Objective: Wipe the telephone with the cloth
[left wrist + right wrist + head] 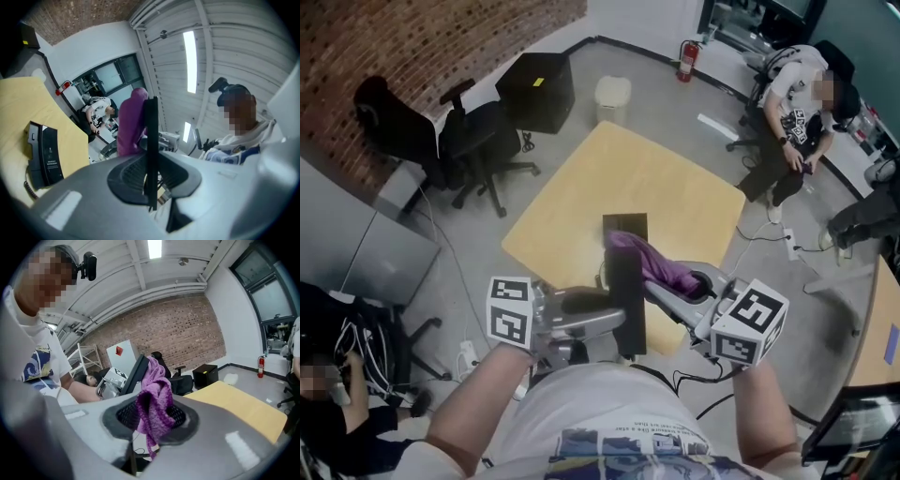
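Head view: the left gripper (614,321) clamps a thin black slab (627,281) upright over the yellow tabletop's (572,187) near edge. The right gripper (680,286) pinches the purple cloth (645,261) against the slab. The telephone (625,228) lies mid-tabletop.

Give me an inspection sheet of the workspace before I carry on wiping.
Surface: yellow table.
Job's things: telephone lies on the table; purple cloth is up beside a flat black piece, probably the handset, and seems to touch it.
Clutter: nothing seen.
Grippers: left gripper shut on the flat black piece; right gripper shut on the purple cloth.
Cables: coiled cord by the telephone; loose cables on the floor near the table.
Surroundings: office chairs, fire extinguisher, seated person.
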Motion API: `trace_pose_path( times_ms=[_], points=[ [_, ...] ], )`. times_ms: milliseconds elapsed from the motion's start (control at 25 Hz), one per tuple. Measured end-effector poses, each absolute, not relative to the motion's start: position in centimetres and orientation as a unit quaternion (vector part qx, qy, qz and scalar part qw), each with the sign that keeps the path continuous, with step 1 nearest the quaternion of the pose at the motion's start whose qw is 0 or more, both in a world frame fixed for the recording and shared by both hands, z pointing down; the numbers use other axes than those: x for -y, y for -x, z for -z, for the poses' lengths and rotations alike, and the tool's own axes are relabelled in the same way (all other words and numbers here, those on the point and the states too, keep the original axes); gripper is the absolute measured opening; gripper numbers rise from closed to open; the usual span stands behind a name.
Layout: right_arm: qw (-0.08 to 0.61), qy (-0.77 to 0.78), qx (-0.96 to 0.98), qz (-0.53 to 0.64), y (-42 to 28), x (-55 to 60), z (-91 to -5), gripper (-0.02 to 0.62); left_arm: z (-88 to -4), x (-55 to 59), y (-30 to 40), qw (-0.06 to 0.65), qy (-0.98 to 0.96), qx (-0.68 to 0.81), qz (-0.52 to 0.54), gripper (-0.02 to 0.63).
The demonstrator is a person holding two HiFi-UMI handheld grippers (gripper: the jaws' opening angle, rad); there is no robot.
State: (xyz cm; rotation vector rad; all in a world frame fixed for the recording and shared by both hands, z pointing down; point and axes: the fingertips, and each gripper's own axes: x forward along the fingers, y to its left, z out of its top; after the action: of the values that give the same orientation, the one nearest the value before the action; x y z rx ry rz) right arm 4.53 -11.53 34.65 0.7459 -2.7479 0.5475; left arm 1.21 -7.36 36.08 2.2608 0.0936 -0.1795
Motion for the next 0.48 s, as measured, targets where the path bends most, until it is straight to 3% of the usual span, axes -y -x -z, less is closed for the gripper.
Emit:
trace_pose_path(
  times_ms=[480],
  points=[
    [0.175,-0.174,0.951,-0.186,-2.4,7.9,-38.3,0.084,-35.7,9.4,1.0,0.416,-0.905,-0.006,0.091,0.080]
  ],
)
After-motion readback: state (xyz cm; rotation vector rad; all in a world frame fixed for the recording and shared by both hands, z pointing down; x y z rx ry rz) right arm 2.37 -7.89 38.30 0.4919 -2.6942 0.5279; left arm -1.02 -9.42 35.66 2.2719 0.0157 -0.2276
